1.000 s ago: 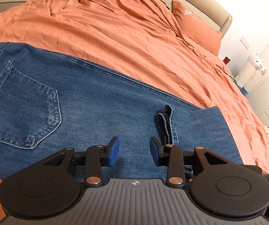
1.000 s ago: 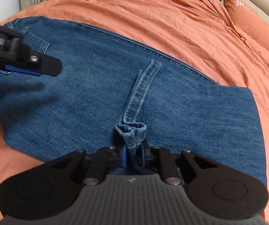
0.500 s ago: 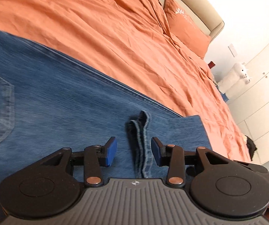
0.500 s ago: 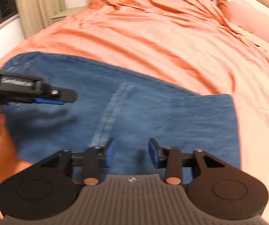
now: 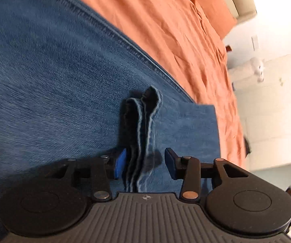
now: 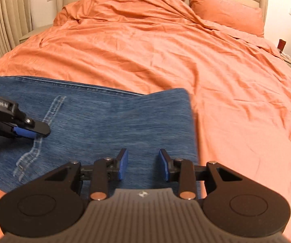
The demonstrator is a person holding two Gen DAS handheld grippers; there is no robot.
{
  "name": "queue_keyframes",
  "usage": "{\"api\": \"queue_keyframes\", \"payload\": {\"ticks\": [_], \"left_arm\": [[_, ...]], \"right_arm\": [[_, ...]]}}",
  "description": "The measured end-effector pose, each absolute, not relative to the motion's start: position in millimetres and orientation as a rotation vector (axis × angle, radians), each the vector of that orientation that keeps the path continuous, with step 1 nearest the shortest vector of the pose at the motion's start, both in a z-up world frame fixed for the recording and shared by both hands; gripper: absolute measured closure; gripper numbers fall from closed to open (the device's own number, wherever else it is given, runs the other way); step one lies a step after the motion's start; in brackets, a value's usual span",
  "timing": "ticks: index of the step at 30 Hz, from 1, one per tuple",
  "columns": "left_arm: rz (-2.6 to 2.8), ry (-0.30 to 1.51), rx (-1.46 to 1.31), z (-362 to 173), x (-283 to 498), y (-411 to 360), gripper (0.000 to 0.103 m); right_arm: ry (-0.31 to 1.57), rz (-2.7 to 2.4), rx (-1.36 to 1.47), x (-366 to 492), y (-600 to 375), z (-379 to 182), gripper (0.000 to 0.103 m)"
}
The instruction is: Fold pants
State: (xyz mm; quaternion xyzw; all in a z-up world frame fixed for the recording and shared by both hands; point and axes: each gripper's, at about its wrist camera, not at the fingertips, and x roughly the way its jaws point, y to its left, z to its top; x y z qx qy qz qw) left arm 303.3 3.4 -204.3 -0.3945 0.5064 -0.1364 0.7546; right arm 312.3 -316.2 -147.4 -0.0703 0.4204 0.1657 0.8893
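Note:
Blue denim pants lie folded flat on the orange bed. A raised fold of hem stands up from them. My left gripper is open, its blue pads either side of that hem ridge, low over the cloth. In the right wrist view the pants lie at lower left, with the hem strip flat on them. My right gripper is open and empty over the pants' right part. The left gripper shows at the left of that view, over the hem strip.
The orange duvet covers the whole bed, with a pillow at the beige headboard. Curtains hang at far left. White cupboards stand beyond the bed's right side.
My right gripper let go of the hem, opened and drew back to the right. My left gripper moved right and lower until the hem ridge stands between its open pads.

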Motion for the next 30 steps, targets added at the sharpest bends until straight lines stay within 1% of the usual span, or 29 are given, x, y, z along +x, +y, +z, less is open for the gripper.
{"api": "queue_keyframes", "payload": {"ticks": [1,2,4,5,6,7,9,10,11,12,13,15,17,21,23,27,30], "left_arm": [[-0.300,1.099,-0.864,-208,304,2,0.062],[-0.299,1.093,-0.864,-211,303,0,0.066],[-0.300,1.061,-0.852,-209,300,-3,0.080],[-0.298,1.036,-0.838,-205,298,-4,0.082],[-0.302,1.004,-0.817,-197,296,-7,0.087],[-0.309,0.969,-0.787,-189,293,-9,0.089],[-0.329,0.893,-0.703,-165,286,-17,0.091],[-0.344,0.845,-0.652,-150,282,-21,0.091],[-0.360,0.799,-0.610,-135,279,-24,0.091],[-0.369,0.758,-0.567,-122,275,-26,0.092],[-0.366,0.729,-0.526,-110,272,-27,0.094],[-0.339,0.729,-0.499,-102,272,-21,0.094],[-0.289,0.765,-0.502,-113,276,-11,0.094],[-0.176,0.919,-0.552,-159,287,11,0.094],[-0.164,0.941,-0.599,-175,288,18,0.093],[-0.159,0.961,-0.616,-177,292,21,0.093],[-0.162,0.955,-0.609,-177,293,21,0.093]], "right_arm": [[0.870,0.347,-0.151,312,-319,-148,0.072],[0.865,0.347,-0.159,312,-320,-149,0.072],[0.861,0.335,-0.162,310,-323,-150,0.072],[0.864,0.331,-0.153,310,-326,-150,0.072],[0.865,0.325,-0.144,311,-330,-150,0.072],[0.863,0.315,-0.139,312,-333,-148,0.072],[0.857,0.309,-0.136,309,-341,-143,0.073],[0.851,0.309,-0.132,308,-345,-140,0.082],[0.848,0.313,-0.129,308,-349,-137,0.095],[0.845,0.314,-0.128,308,-352,-134,0.098],[0.840,0.312,-0.129,309,-355,-131,0.098],[0.842,0.312,-0.131,311,-359,-127,0.098],[0.857,0.316,-0.134,316,-359,-128,0.099],[0.881,0.334,-0.152,329,-349,-135,0.100],[0.875,0.345,-0.168,341,-341,-139,0.100],[0.881,0.353,-0.163,379,-325,-148,0.103],[0.904,0.332,-0.165,415,-314,-164,0.103]]}}
